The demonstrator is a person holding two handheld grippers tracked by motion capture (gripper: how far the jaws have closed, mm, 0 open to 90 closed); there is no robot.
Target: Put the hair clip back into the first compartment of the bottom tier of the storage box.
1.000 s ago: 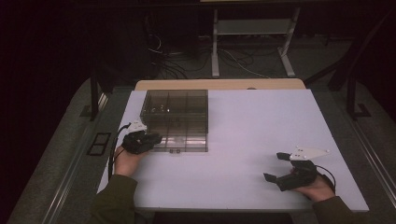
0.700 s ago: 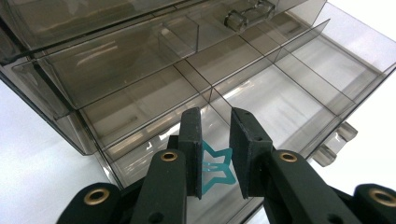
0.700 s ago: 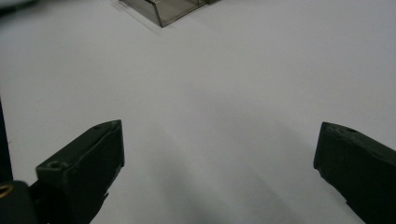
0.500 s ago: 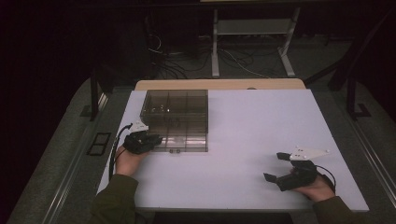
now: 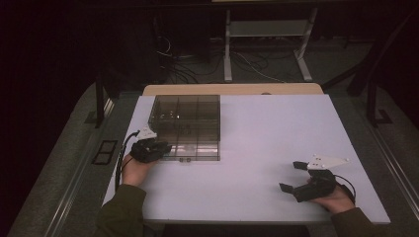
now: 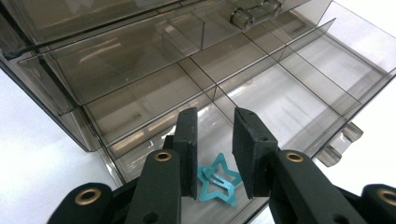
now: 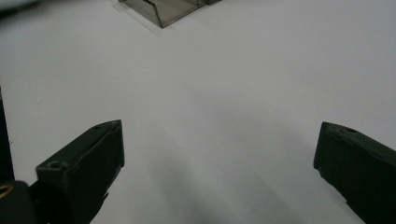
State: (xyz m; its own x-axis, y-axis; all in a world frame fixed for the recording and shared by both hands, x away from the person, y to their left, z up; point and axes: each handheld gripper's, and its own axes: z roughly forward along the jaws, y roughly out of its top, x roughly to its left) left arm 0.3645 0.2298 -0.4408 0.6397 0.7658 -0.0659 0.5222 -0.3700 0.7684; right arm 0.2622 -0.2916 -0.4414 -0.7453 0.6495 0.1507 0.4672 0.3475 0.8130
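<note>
Dark room all around, cables on the floor behind, and your white table point(image 5: 257, 148) carries pretty much one thing: the smoky clear organizer box point(image 5: 187, 127) with its divided drawer pulled out toward you. Comparing with a second ago, barely anything has moved, your left gripper point(image 5: 157, 149) is parked at the box's near-left corner just like before, so I'd guess the drop is done and you're simply pausing. From the left gripper view, the jaws sit a little apart with nothing between them, and the teal star hair clip point(image 6: 217, 183) lies flat in the drawer compartment right under them, so it looks released rather than held. Your right gripper point(image 5: 292, 177) rests well away from the box, jaws spread wide over bare table. If I'm reading it right, what's left is backing off and pushing that drawer shut.
</note>
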